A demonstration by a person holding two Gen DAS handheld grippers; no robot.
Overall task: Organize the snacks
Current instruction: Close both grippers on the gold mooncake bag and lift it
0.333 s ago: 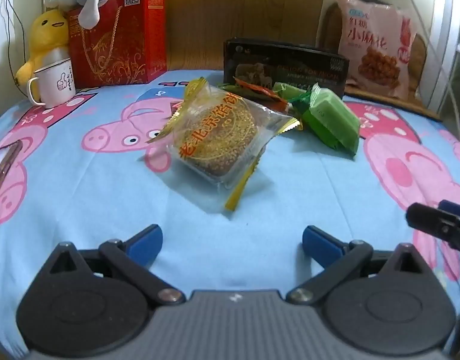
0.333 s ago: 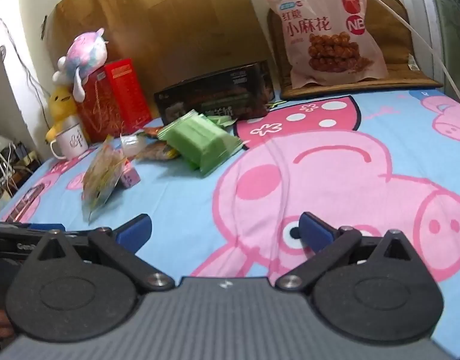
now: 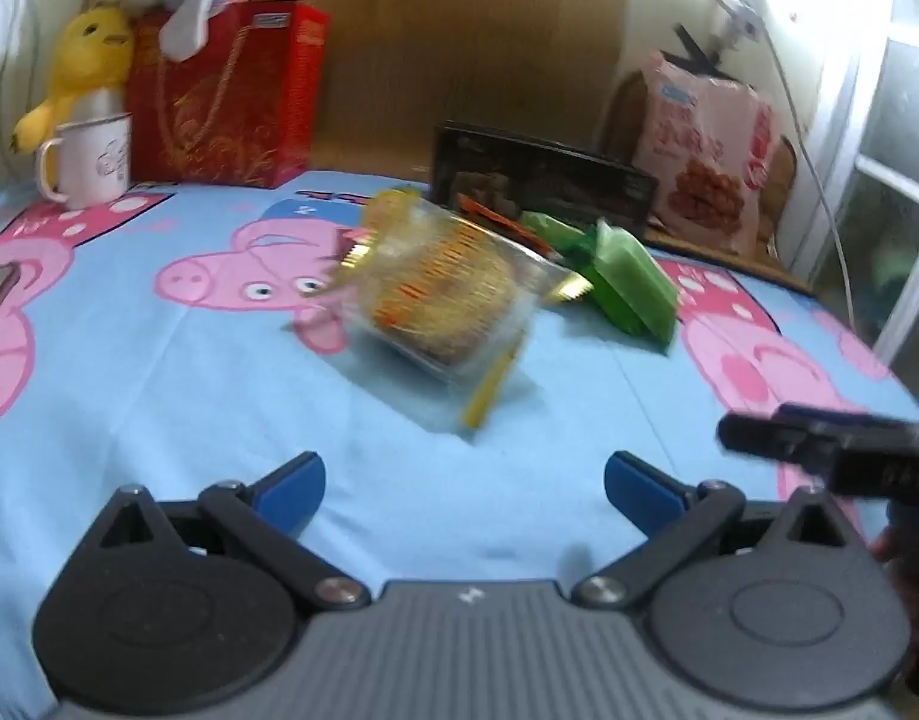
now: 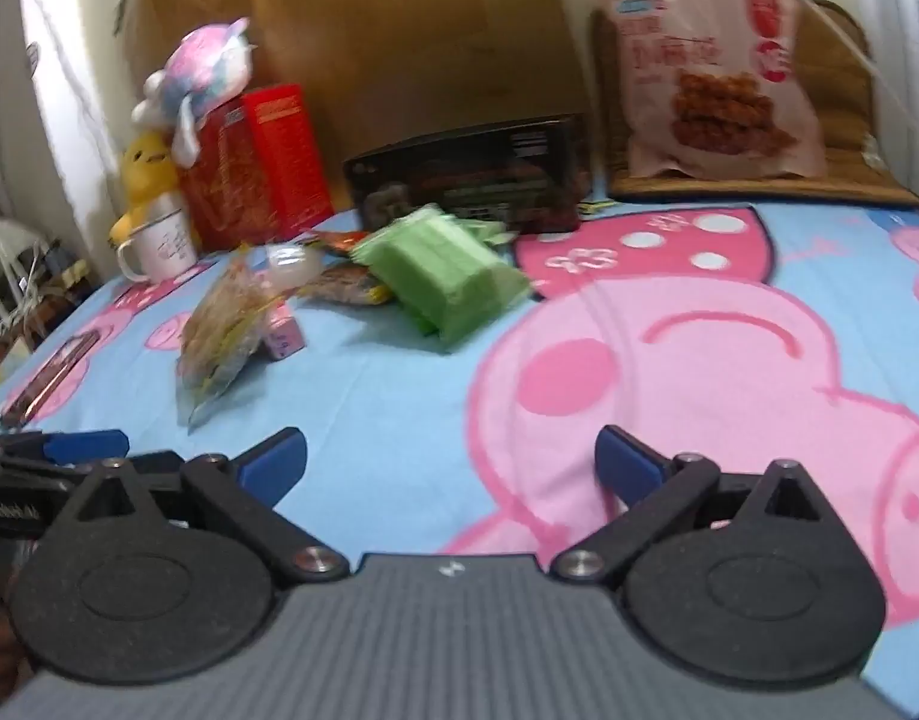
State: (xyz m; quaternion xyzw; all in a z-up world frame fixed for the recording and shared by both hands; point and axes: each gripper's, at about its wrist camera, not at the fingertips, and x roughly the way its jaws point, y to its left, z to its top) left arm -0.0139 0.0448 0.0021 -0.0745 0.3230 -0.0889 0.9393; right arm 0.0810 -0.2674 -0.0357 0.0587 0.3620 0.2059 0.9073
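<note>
From your left wrist view, the wrapped cake (image 3: 444, 294) lies at twelve o'clock on the bedsheet (image 3: 159, 396). The wafer packet (image 3: 630, 282) sits just beside it at one o'clock, with the flat box (image 3: 543, 180) behind both. The mug (image 3: 90, 159) stands at ten o'clock, before the gift bag (image 3: 225, 96). The snack bag (image 3: 708, 150) leans at two o'clock.

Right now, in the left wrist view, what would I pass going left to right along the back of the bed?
yellow duck plush → white mug → red gift box → black box → pink snack bag
</note>
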